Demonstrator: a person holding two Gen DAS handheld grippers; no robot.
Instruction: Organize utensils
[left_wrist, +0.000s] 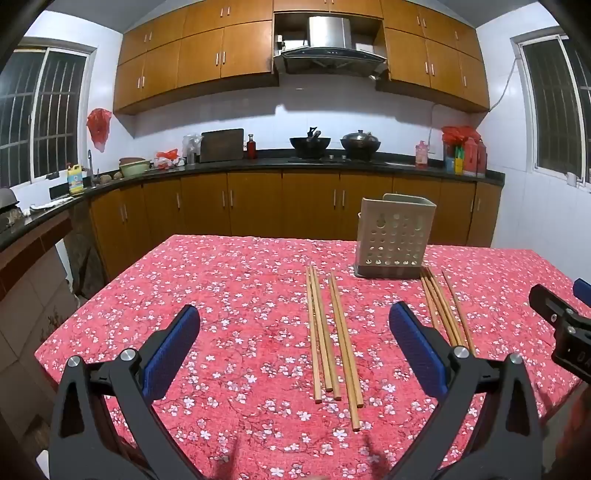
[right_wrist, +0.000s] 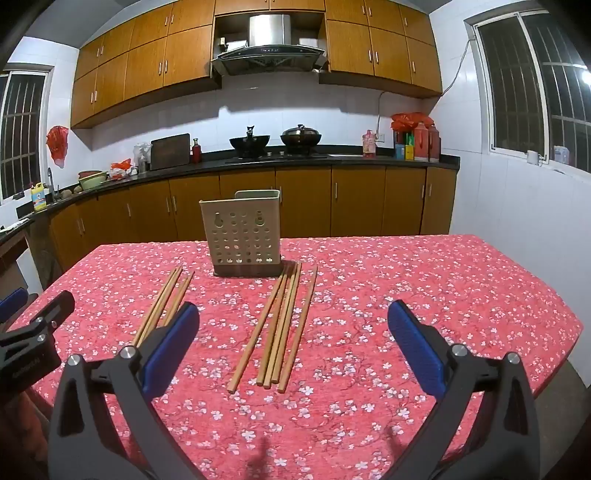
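Room: kitchen, orange-brown cabinets above and below a dark counter, range hood (left_wrist: 328, 44) at the far wall, barred windows on both sides
Counter: two dark woks (right_wrist: 249, 142) on the hob, a cutting board (left_wrist: 221, 144) leaning on the tiles, bottles and red bags at either end
Surface: table under a red floral tablecloth (left_wrist: 229, 295), in the near half of the room
Holder: beige perforated utensil holder (right_wrist: 242, 236) upright on a dark base, towards the far side of the table, nothing seen standing in it
Left chopsticks: bundle of wooden chopsticks (left_wrist: 330, 339) lying flat, to the left of the holder, pointing near to far
Right chopsticks: second bundle (right_wrist: 280, 325) lying flat, far tips just beside the holder's right base corner
Left gripper (left_wrist: 295, 350): above the near table edge, blue pads wide apart, nothing between them, left bundle ahead of the gap
Right gripper (right_wrist: 293, 347): above the near edge, fingers spread wide, holding nothing, right bundle ahead of the gap
Contact: neither gripper touches any chopstick
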